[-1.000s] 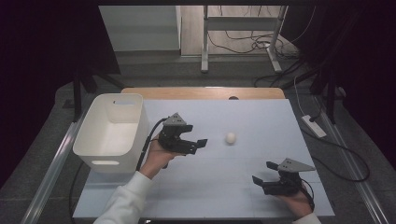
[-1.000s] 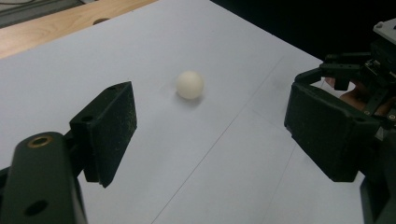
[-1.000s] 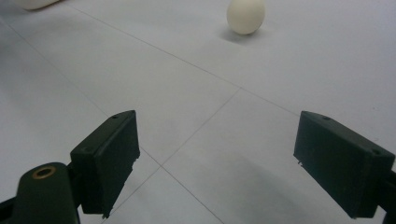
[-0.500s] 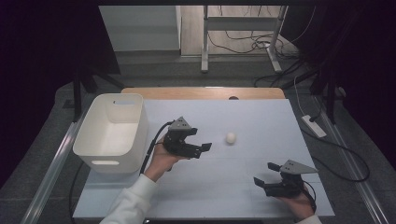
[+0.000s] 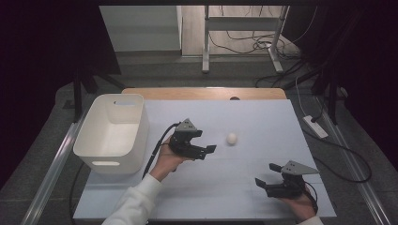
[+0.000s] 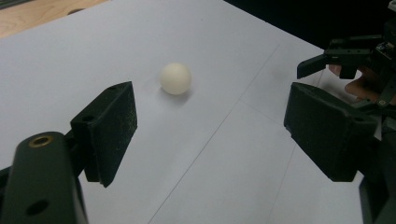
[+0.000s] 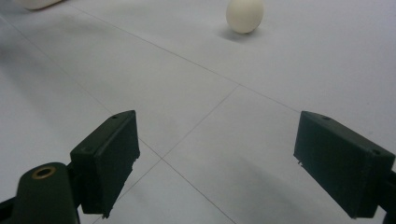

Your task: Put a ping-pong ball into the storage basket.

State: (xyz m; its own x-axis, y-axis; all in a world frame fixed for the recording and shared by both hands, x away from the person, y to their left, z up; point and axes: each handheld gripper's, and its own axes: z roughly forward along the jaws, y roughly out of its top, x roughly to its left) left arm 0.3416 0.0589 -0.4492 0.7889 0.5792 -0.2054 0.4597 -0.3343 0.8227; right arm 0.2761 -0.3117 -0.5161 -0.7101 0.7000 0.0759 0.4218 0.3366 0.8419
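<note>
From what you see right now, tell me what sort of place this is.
Probably a lab set up for recording: a white-covered table with just an egg and a bin, and loose cables on the floor behind.

Egg [image 5: 232, 138]: one, off-white, smooth, matte, whole, no visible cracks. Oval in outline; in the right gripper view [image 7: 244, 15] its long axis reads roughly upright, while the left gripper view [image 6: 175, 78] shows it nearly round. Rests alone on the white table cover [image 5: 263, 117], about mid-table, slightly right of centre, casting a small shadow.
</note>
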